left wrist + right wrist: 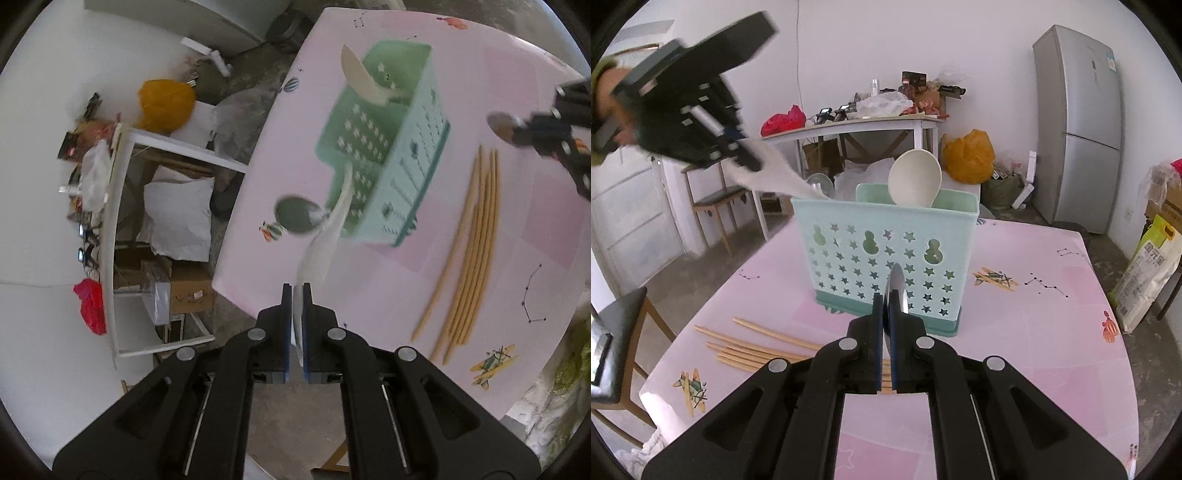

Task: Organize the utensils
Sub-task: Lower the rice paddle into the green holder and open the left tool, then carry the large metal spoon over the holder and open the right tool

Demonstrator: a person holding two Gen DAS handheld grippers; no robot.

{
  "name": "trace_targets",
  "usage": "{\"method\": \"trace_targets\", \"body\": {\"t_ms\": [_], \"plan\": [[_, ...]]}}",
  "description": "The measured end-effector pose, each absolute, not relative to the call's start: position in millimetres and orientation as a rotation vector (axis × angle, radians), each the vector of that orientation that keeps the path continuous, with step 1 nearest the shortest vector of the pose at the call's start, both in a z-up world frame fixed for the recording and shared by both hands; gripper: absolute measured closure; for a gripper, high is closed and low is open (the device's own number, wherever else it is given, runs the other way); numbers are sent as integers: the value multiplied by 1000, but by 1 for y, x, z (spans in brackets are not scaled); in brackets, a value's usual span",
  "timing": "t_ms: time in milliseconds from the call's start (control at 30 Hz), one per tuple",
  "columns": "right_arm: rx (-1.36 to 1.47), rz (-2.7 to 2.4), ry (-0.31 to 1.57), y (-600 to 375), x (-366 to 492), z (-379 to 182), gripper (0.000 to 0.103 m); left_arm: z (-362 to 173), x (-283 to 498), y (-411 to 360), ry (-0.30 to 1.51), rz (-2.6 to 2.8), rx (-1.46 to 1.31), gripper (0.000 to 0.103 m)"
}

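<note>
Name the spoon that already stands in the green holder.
The cream spoon, bowl up, poking out of the holder. The other two are clamped: a steel-bowled one in the left claw, a steel one in the right claw.

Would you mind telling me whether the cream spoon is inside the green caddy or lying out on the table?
Inside: the cream spoon stands in the green caddy, bowl above the rim.

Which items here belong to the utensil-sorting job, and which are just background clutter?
Job: green caddy; cream spoon standing in it; white-handled metal spoon clamped in left gripper; metal spoon clamped in right gripper; chopsticks on the table.

Lying about: fridge, orange bag, red bag, rice sack.
</note>
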State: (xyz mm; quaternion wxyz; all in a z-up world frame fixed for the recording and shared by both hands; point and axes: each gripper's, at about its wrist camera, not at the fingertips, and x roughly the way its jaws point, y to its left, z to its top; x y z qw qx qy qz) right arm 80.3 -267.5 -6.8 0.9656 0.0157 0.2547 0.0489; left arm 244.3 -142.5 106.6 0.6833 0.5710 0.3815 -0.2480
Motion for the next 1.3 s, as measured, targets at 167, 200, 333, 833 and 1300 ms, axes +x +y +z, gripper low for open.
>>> {"method": "trace_targets", "body": {"t_ms": [167,200,333,833,1300], "plan": [[55,98,507,-272,77,-7,100,127,277,-161,903,-594,1061,77],[62,98,505,-274,77,-6,100,130,281,-162,897,-602,1014,73],[82,91,496,-282,74,-4,100,154,285,-151,808,-653,770,56],[359,206,404,-355,64,44,100,74,174,-8,670,-511,-18,36],[412,374,130,-357,107,155,100,-15,128,-15,705,-432,36,35]]}}
